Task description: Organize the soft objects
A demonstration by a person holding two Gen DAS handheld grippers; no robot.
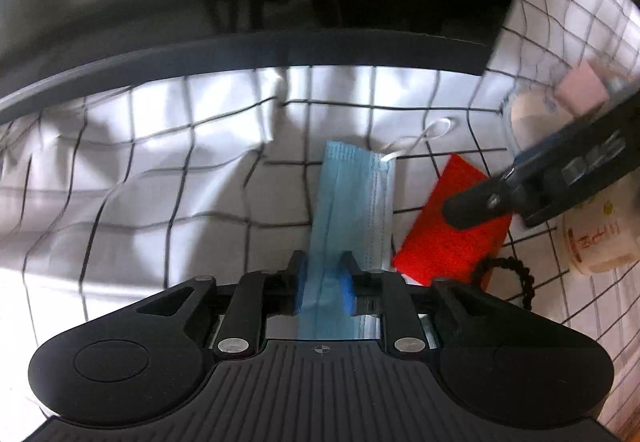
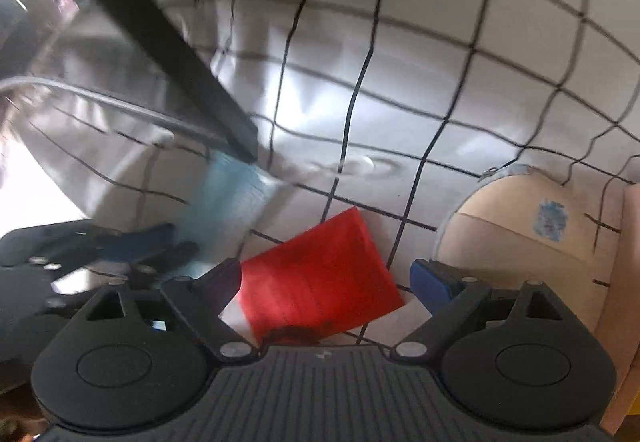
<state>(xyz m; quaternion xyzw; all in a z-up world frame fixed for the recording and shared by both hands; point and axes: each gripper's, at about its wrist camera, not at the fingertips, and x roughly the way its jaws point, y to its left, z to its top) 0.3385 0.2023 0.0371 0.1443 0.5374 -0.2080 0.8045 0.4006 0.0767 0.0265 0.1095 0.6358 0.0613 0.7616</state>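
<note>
On checked cloth (image 1: 160,162): one mask (image 1: 352,194), one red sponge (image 1: 448,226).

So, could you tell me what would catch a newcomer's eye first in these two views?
Probably the blue face mask, pinched between the left gripper fingers and stretching away over the black-and-white checked cloth. Next comes the bright red pad lying flat on the cloth just right of the mask, with the right gripper open right over it. A pale round container sits further right.
</note>
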